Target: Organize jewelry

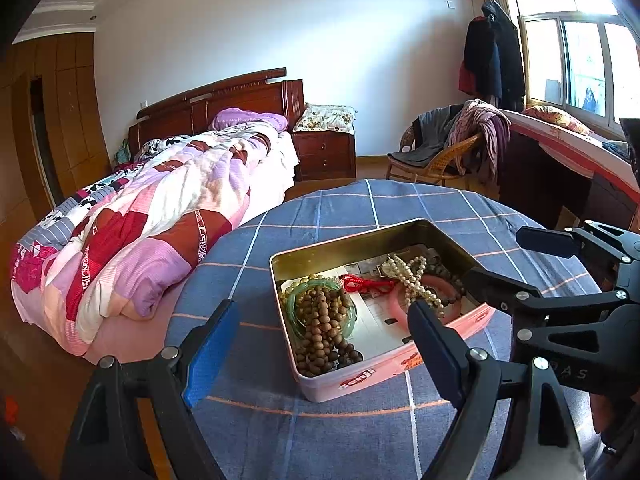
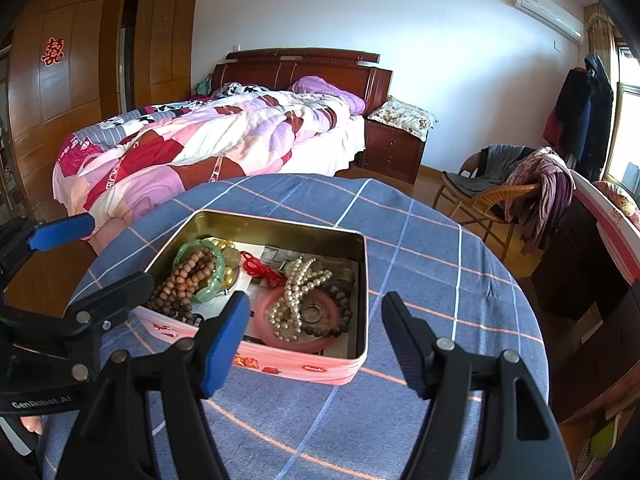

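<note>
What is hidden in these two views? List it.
- Tin floor: left wrist view, right gripper finger covers its right corner.
- Wooden beads: right wrist view, left gripper finger overlaps them.
- Printing on the paper under the jewelry: too small in both.

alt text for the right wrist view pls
An open pink rectangular metal tin holding a white pearl necklace, brown wooden beads and a green bangle sits on a blue checked tablecloth. The right hand-held gripper is open at its near edge; a bed lies behind.
</note>
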Demonstrator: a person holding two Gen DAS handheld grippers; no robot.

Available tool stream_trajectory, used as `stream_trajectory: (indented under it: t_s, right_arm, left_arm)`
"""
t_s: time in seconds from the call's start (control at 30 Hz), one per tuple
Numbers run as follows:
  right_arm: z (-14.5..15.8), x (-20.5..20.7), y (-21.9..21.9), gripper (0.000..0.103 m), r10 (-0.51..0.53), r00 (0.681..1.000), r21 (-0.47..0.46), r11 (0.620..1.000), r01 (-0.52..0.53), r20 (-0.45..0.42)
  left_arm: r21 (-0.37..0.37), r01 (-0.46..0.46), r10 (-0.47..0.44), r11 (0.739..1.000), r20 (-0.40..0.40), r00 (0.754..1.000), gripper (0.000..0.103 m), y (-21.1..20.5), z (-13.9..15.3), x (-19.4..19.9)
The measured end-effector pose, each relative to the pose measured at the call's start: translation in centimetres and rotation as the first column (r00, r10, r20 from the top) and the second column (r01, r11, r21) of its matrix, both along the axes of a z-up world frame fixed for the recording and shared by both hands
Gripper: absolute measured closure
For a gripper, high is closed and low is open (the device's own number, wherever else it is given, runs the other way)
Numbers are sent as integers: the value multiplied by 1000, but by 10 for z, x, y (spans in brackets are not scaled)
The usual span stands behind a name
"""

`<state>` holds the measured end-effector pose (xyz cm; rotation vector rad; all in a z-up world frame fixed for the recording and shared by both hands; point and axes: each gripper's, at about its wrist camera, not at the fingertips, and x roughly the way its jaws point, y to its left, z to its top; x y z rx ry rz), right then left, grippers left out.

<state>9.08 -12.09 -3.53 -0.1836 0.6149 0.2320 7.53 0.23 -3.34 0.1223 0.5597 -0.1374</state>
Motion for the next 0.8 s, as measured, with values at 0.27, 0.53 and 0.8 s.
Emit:
stream_trajectory:
  t_s: [0.27,0.53,0.8]
  right_arm:
    - [1,0,0,31,0,1000,3,1000,0,2]
    - [4,0,-1,31,3,1000,3,1000,-3,4]
    - [4,0,0,30,1,1000,3,1000,-1,6]
  left_arm:
    - [1,4,-4,1000,2,1000,17,0,1,3]
    - [6,-7,7,1000,-2,1000,17,-1,0,3]
    - [4,-5,5,1000,-10,1000,17,0,-2,4]
